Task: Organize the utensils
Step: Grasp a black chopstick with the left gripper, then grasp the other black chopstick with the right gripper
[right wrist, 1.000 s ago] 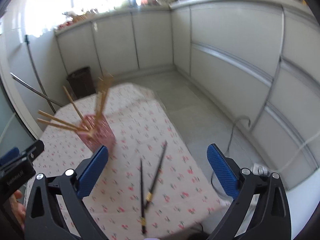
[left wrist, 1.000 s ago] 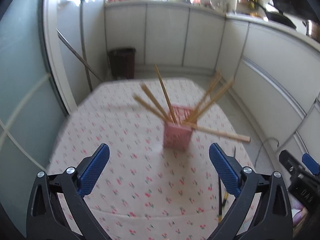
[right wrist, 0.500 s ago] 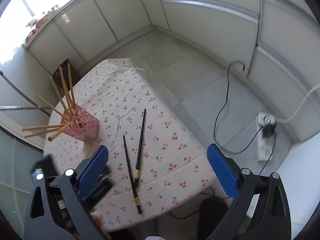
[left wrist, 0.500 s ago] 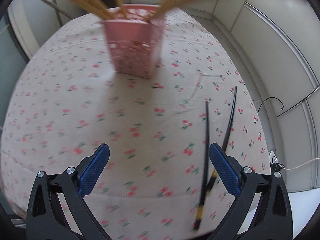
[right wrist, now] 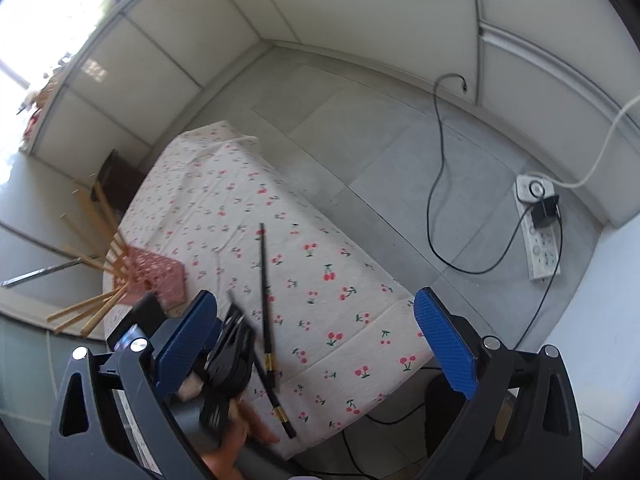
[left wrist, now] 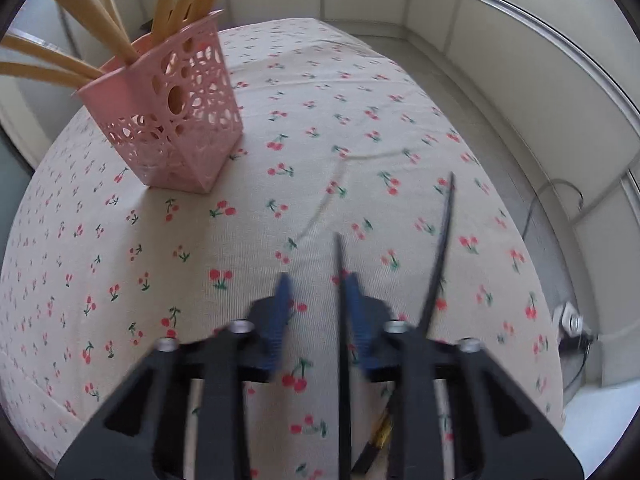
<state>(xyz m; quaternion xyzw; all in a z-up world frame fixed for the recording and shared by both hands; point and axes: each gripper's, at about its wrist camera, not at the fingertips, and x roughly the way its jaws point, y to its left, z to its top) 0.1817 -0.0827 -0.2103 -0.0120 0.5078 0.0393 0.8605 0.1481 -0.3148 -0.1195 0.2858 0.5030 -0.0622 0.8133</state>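
Two black chopsticks lie on the cherry-print tablecloth [left wrist: 360, 128]. My left gripper [left wrist: 316, 292] is low over the cloth with its jaws narrowed around the left black chopstick [left wrist: 342, 280], which runs along the right finger; a gap still shows between the pads. The second black chopstick [left wrist: 440, 248] lies just to the right. A pink perforated holder [left wrist: 172, 120] with several wooden chopsticks stands at the upper left. My right gripper [right wrist: 316, 336] is open and empty, high above the table's near corner; its view shows the left gripper [right wrist: 232, 344], both black chopsticks [right wrist: 264, 280] and the holder [right wrist: 156, 276].
The table's right edge drops to a grey tiled floor [right wrist: 380, 120] with a power strip [right wrist: 540, 228] and cables. White cabinet fronts [left wrist: 520, 60] curve around the right side. A dark bin [right wrist: 116, 180] stands beyond the table's far end.
My left gripper has dropped to the cloth, moved right and narrowed its jaws around the left black chopstick. The right gripper has risen and tilted down, still open.
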